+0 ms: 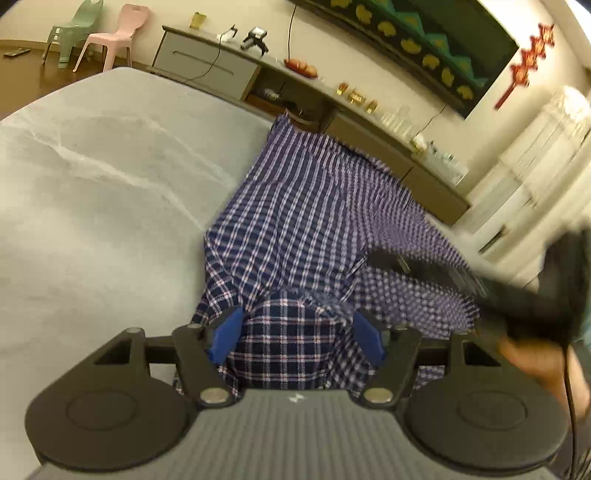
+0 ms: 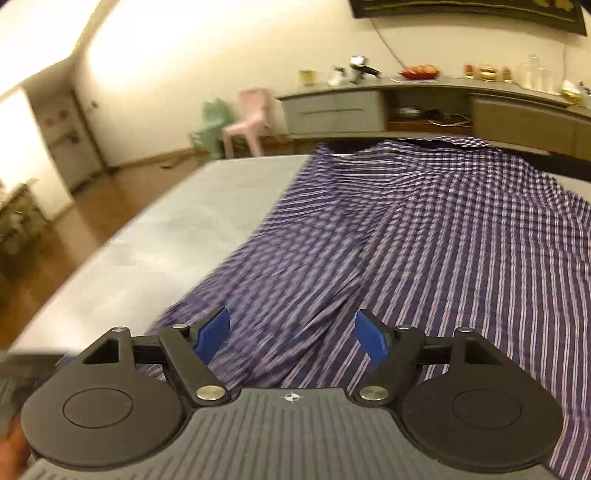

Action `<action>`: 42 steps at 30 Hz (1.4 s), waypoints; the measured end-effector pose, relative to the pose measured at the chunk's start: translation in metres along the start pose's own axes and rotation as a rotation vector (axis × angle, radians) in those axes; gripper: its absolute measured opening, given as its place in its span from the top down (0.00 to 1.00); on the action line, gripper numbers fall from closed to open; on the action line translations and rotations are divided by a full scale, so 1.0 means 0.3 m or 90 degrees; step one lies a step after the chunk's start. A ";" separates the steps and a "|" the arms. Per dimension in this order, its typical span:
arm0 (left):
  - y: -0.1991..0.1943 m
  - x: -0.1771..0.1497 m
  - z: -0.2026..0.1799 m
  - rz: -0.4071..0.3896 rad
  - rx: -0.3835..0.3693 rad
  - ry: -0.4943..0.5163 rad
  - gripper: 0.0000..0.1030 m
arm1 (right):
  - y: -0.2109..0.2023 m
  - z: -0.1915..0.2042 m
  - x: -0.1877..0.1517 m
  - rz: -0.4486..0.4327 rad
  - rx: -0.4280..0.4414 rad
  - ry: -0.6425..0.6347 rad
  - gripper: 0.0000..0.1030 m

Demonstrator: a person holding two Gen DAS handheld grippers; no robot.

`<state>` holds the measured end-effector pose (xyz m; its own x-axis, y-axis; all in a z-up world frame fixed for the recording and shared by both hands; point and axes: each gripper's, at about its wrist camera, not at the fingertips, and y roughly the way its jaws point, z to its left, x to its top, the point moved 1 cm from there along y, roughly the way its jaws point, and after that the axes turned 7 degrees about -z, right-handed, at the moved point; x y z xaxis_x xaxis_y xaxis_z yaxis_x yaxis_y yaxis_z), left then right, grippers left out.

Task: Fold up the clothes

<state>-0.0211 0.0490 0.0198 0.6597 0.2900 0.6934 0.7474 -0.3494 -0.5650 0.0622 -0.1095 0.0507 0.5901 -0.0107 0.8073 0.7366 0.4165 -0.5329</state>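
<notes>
Shirt (image 1: 295,206) is navy/purple plaid with white and pinkish lines, worktop (image 1: 92,177) pale grey with faint white veining, gripper pads (image 2: 212,334) blue on black arms over a grey ribbed body, far chairs pink (image 1: 114,37) and mint green (image 1: 75,26), floor brown wood.

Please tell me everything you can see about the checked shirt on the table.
The checked shirt is thin woven cloth, dark blue with white and pinkish lines. It lies spread, wrinkled and partly folded over itself, on the grey table, with its far edge at the table's far edge. A bunched, darker part of it sits between the blue pads of the left gripper, whose jaws stand apart. The right gripper hovers open above it, gripping nothing. Buttons or collar cannot be made out.
</notes>
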 end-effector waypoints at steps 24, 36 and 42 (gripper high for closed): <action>-0.019 -0.006 0.075 -0.008 0.004 0.024 0.63 | 0.086 0.166 -0.090 0.001 -0.072 -0.146 0.72; 0.003 -0.071 -0.076 0.024 -0.077 0.110 0.56 | -0.307 0.143 -0.261 0.055 0.104 -0.198 0.36; 0.015 -0.139 -0.095 0.090 -0.043 0.151 0.58 | -0.495 -0.477 -0.193 -0.039 -0.211 0.020 0.14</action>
<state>-0.0476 0.0100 0.0010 0.7140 0.0206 0.6999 0.6375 -0.4325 -0.6376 -0.0341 -0.3009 0.0467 0.5480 -0.0573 0.8345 0.8350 0.0958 -0.5418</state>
